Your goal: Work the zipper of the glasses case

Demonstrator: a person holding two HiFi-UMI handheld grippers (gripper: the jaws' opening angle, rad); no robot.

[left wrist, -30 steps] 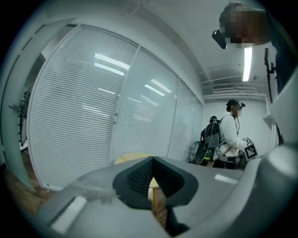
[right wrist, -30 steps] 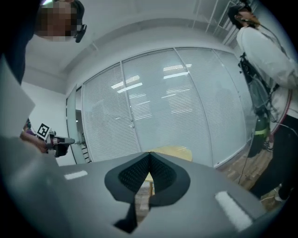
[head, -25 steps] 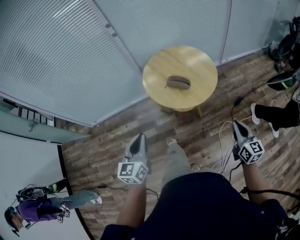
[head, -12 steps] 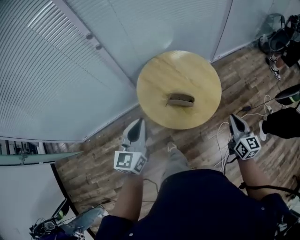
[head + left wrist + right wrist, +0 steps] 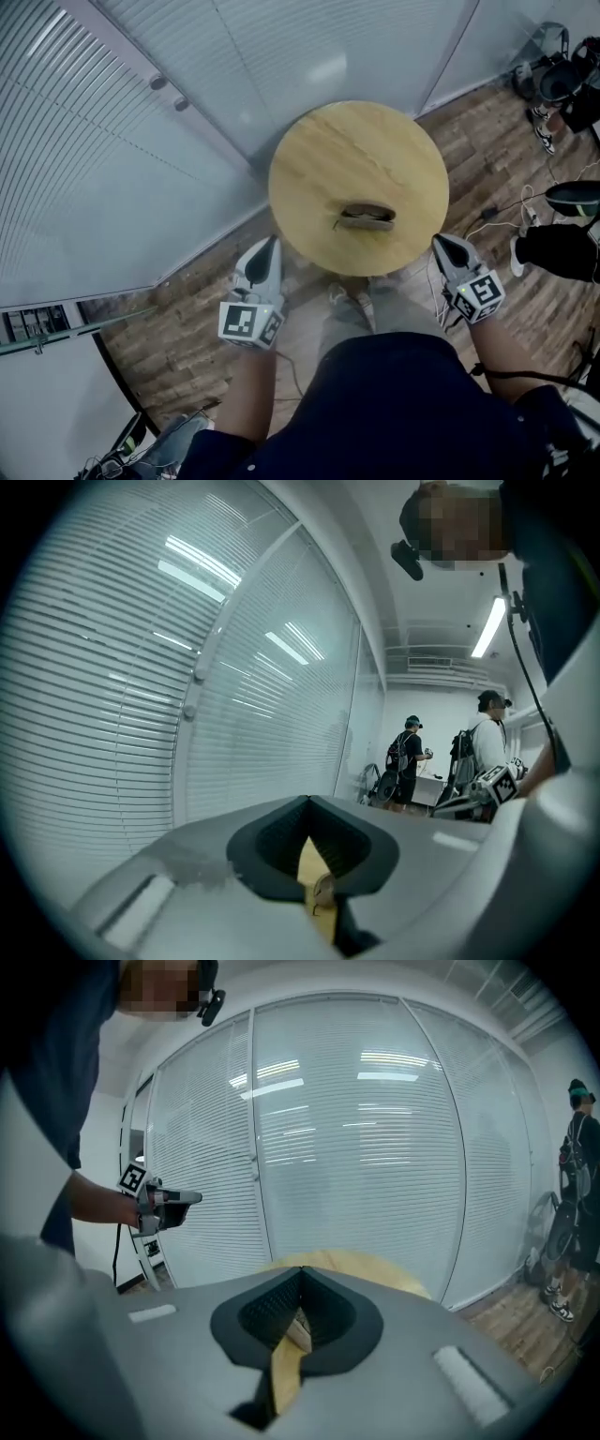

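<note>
A brown glasses case (image 5: 366, 216) lies near the front of the round wooden table (image 5: 319, 159), its zipper pull pointing left. My left gripper (image 5: 266, 244) hangs shut and empty just off the table's near left edge. At the near right edge my right gripper (image 5: 440, 243) is also shut and empty. Neither touches the case. In the left gripper view the shut gripper (image 5: 309, 803) leaves only a slit, through which the case (image 5: 323, 890) shows on the table top. The right gripper view shows its gripper (image 5: 302, 1271) shut, with the table (image 5: 375, 1265) beyond.
Glass walls with white blinds (image 5: 141, 141) run behind and to the left of the table. Cables (image 5: 487, 220) trail over the wooden floor at the right, beside another person's legs (image 5: 558, 248). Two people (image 5: 408, 761) stand far off in the room.
The table and case have come nearer in the head view. Both grippers, still shut, have travelled forward from open floor to the table's near edge.
</note>
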